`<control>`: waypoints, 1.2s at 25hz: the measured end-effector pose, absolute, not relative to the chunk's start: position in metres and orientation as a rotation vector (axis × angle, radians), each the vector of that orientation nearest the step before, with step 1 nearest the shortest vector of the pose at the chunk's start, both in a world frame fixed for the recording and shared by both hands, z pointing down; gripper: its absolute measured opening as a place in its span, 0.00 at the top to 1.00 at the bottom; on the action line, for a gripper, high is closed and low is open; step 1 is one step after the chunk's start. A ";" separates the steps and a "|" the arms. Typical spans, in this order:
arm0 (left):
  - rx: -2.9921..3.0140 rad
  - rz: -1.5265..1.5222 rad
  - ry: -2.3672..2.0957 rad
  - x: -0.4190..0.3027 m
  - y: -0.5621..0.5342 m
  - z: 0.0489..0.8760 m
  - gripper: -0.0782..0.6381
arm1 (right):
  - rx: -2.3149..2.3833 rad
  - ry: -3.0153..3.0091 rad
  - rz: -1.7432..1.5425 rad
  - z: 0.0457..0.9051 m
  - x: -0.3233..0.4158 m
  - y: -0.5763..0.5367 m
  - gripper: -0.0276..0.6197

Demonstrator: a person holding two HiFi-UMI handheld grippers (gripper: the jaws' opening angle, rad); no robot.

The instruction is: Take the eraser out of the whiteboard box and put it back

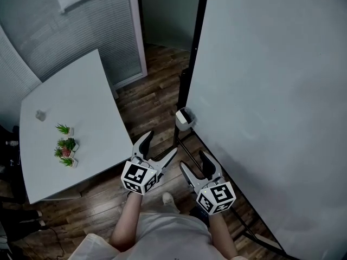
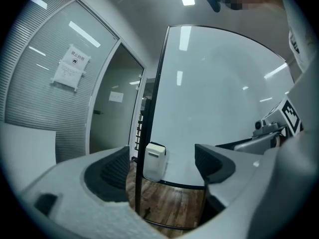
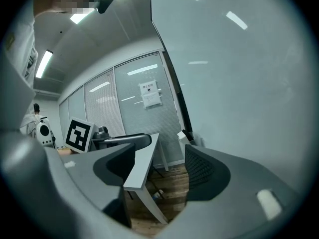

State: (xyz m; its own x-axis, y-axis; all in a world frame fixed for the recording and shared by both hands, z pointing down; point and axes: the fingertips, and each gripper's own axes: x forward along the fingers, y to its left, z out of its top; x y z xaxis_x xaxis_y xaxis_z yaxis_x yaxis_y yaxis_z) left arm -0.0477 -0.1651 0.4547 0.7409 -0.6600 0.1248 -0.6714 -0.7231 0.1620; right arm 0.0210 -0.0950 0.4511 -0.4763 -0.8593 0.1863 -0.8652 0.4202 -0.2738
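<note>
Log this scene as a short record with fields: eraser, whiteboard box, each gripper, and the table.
eraser: sits in the whiteboard box, not yet taken out
whiteboard box: at the dark frame edge of the whiteboard
left gripper: open, empty, short of the box
right gripper: open, empty
table: white, with small potted plants on it
</note>
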 end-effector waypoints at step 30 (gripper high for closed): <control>2.816 0.190 -0.997 -0.015 -0.221 0.465 0.38 | 1.652 -2.693 0.520 0.449 0.032 -0.141 0.47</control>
State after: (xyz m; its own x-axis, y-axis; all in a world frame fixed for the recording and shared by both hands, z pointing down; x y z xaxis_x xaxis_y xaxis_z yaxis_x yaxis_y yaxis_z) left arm -0.0155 -0.2210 0.4646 0.7714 -0.6137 0.1682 -0.6326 -0.7684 0.0973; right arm 0.0319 -0.1413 0.4489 -0.4663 -0.8768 0.1173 -0.8574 0.4154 -0.3037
